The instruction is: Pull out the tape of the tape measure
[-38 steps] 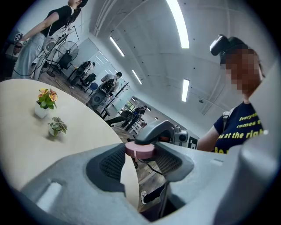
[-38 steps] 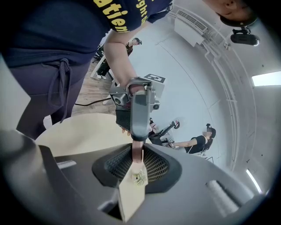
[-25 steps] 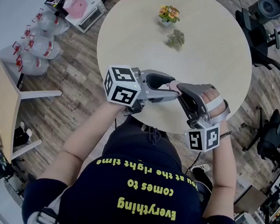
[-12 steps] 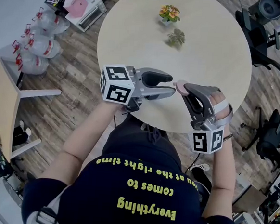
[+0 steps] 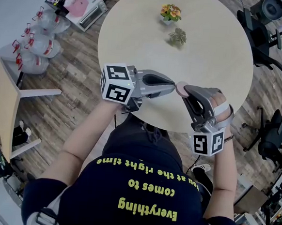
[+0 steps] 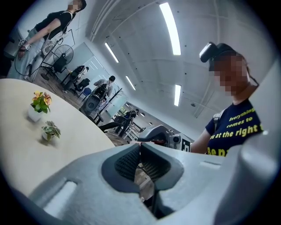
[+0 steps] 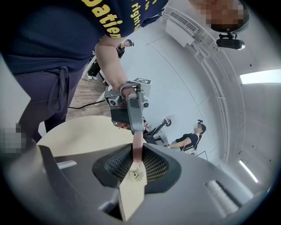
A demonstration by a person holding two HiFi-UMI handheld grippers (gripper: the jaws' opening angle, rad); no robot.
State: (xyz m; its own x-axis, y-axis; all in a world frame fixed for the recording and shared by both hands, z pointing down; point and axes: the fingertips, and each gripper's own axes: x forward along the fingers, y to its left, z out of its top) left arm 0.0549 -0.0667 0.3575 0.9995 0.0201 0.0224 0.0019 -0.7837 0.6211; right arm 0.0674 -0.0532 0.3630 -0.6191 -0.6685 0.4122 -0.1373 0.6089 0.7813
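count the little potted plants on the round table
2: the flowering plant near the far edge of the table, and the leafy plant just this side of it. None looks hidden.

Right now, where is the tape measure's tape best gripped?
Probably its free end, at the edge of the pink tape measure poking out of the right gripper toward the left gripper. The case is a thin disc, so approach level from that side. The left jaws have just closed there; whether on tape is unclear.

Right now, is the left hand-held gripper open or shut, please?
Shut: the left hand-held gripper has just closed; in its own view the pads meet, nothing visible between them.
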